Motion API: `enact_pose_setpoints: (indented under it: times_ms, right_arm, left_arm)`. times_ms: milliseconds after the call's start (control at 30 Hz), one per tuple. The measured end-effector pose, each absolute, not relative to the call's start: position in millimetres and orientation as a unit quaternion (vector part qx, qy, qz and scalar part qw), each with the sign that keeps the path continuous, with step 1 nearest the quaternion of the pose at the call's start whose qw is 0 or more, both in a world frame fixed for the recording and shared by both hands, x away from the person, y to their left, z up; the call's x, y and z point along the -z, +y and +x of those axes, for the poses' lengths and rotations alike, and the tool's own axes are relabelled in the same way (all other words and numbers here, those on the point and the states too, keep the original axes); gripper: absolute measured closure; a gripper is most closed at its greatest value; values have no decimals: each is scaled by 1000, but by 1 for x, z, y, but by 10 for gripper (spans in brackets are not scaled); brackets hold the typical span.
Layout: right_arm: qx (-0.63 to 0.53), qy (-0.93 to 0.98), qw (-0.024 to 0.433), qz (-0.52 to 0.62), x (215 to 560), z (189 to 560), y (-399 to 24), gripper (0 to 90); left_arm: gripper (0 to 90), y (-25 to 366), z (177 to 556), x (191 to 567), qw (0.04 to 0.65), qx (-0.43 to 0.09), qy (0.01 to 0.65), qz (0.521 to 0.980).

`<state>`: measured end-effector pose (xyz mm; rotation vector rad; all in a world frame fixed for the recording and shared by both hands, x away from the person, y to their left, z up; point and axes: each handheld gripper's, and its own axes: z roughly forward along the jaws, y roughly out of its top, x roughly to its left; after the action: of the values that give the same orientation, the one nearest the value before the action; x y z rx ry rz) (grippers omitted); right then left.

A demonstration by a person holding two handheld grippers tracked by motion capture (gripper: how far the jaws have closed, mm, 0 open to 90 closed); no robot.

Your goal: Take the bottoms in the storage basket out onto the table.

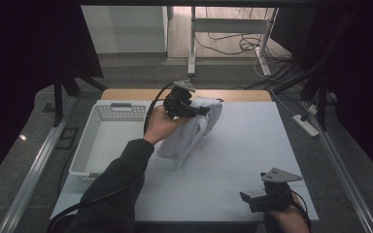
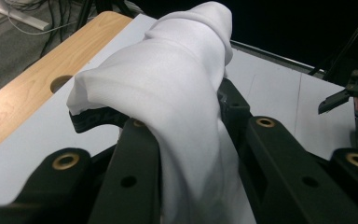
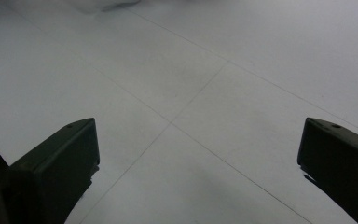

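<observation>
One white cloth point(image 1: 192, 130) is the thing in hand: soft, plain and matte, bunched into rounded folds at its top and hanging in a loose drape whose lower edge rests on the white table top point(image 1: 243, 160), just right of the white perforated basket point(image 1: 108, 127). In the left gripper view the cloth point(image 2: 177, 107) rises as a crumpled hump over the black jaws and falls down between them. The left gripper point(image 1: 200, 110) has its jaws drawn close together and clamped on the upper part of the cloth, holding that part clear of the table. The right gripper point(image 1: 246, 198) sits low near the table's front right corner, well apart from the cloth; its jaws stand wide with bare table between them, and it seems to hover just above the surface, though contact is hard to judge.
</observation>
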<state>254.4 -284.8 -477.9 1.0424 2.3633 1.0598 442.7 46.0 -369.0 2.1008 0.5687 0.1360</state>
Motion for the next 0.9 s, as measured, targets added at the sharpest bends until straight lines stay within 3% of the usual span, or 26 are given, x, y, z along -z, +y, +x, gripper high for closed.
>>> enact_pose_setpoints:
  times_ms: [900]
  right_arm:
    - [-373,834,173,368,478,255,-285,0]
  left_arm:
    - [729,50,458,426,453,-28,267,850]
